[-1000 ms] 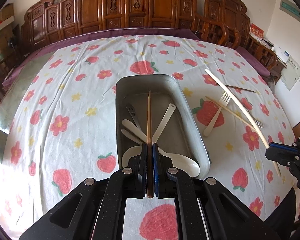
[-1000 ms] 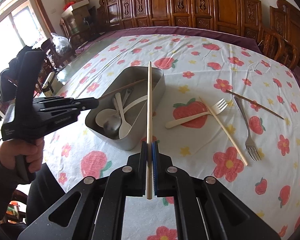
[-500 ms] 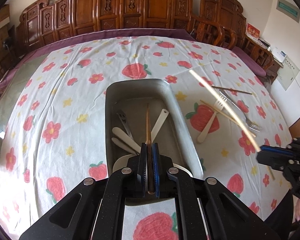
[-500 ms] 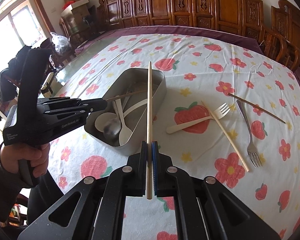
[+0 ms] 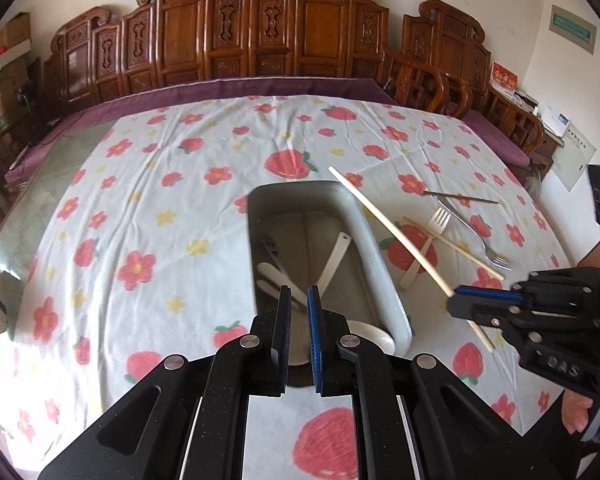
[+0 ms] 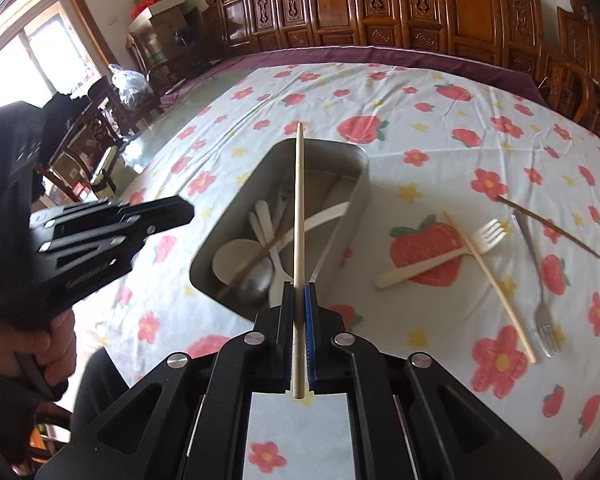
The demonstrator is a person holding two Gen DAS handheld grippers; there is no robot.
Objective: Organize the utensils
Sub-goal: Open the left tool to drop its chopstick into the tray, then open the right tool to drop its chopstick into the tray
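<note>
A grey metal tray [image 5: 384, 268] [image 6: 360, 192] holds white spoons, a dark utensil and a brown chopstick [image 6: 256, 258]. My left gripper [image 5: 299, 300] is open and empty above the tray's near end; it also shows in the right wrist view [image 6: 180, 210]. My right gripper [image 6: 299, 292] is shut on a pale chopstick [image 6: 299, 200] that points over the tray. In the left wrist view the right gripper [image 5: 460, 300] holds this chopstick [image 5: 384, 224] slanting across the tray's right rim.
On the flowered cloth right of the tray lie a white plastic fork [image 6: 440, 254], a pale chopstick [image 6: 496, 288], a metal fork [image 6: 534, 276] and a brown chopstick [image 6: 548, 226]. Carved wooden chairs [image 5: 260, 40] ring the table's far side.
My left gripper opened and let the brown chopstick drop into the tray, then drew back and up. My right gripper carried the pale chopstick closer over the tray.
</note>
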